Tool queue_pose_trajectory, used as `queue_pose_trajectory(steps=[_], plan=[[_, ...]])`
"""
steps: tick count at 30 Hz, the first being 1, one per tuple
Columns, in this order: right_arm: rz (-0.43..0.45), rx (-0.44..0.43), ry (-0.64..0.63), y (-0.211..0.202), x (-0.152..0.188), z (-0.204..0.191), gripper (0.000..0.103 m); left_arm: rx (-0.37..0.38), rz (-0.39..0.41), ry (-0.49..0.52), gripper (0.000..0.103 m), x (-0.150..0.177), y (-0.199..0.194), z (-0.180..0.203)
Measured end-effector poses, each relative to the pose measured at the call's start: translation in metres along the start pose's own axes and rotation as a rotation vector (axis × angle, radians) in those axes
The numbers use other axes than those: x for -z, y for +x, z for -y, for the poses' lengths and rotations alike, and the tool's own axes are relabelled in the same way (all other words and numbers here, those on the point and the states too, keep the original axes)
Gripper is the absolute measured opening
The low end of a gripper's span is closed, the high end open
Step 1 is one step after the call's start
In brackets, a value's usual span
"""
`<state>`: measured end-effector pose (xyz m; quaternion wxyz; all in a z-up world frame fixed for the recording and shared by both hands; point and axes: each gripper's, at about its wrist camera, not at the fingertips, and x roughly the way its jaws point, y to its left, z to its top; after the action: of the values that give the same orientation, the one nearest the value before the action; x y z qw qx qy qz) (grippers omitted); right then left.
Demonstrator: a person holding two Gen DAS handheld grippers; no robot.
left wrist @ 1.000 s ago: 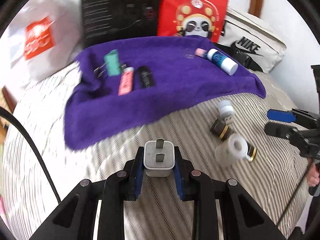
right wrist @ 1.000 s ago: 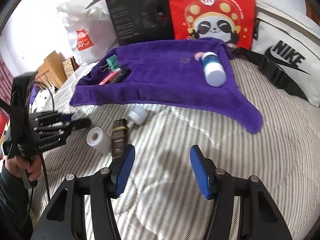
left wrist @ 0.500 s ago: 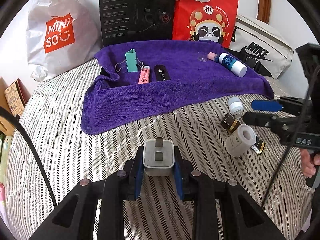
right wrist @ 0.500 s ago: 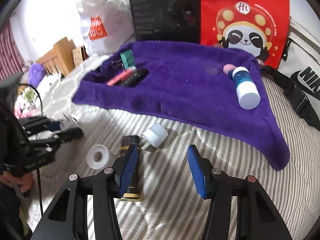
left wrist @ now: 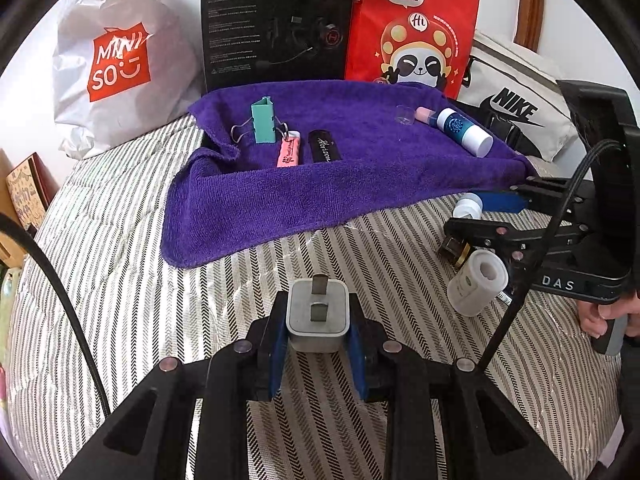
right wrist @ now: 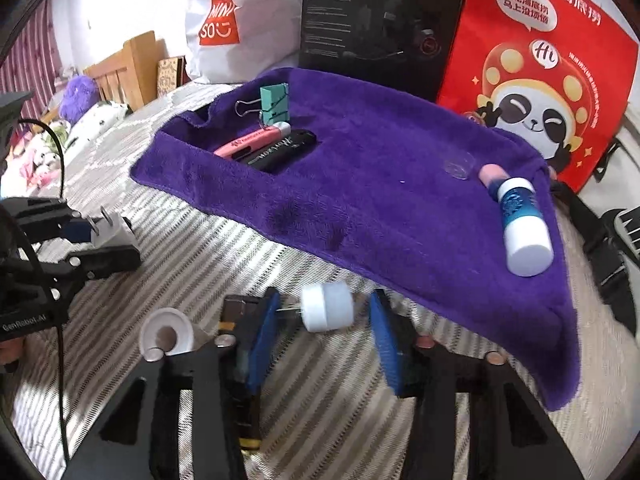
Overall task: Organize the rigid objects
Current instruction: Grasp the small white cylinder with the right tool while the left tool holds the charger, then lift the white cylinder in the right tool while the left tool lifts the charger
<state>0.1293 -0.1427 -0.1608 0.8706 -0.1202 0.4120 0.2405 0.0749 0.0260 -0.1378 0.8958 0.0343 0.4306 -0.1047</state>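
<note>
The left claw [left wrist: 318, 334] clamps a stiff, light charger [left wrist: 318, 318] by its flat sides. The right claw [right wrist: 322, 346], spread wide, straddles a small round plug [right wrist: 328, 307], likely to roll; pinch its barrel.

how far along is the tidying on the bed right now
Done: binder clip, pink tube, black stick and glue stick lie on the purple towel. In hand: left gripper holds the charger. Left: white plug, tape roll, dark bottle.

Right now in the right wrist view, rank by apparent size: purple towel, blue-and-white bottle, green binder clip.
1. purple towel
2. blue-and-white bottle, though it lies nearer the camera
3. green binder clip, farther back, so true size is unsure
</note>
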Motion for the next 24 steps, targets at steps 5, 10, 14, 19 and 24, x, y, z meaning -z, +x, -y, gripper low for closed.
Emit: queue_pose_trajectory(steps=[5, 10, 14, 19, 24], plan=[[0.014, 0.007, 0.009, -0.002, 0.001, -0.002, 0.035, 0.006, 0.001, -0.004, 0.026, 0.000, 0.000, -0.001], [0.005, 0.080, 0.057, -0.025, 0.016, 0.016, 0.035, -0.008, -0.001, 0.006, 0.026, 0.000, 0.000, 0.001], [0.006, 0.146, 0.172, -0.048, 0.038, 0.041, 0.035, -0.009, -0.001, 0.007, 0.026, 0.000, 0.000, 0.001], [-0.002, 0.218, 0.300, -0.053, 0.063, 0.070, 0.036, -0.012, -0.001, 0.010, 0.026, 0.000, 0.002, 0.002], [0.008, 0.224, 0.320, -0.052, 0.070, 0.073, 0.036, -0.014, 0.001, 0.010, 0.026, 0.001, 0.002, 0.001]])
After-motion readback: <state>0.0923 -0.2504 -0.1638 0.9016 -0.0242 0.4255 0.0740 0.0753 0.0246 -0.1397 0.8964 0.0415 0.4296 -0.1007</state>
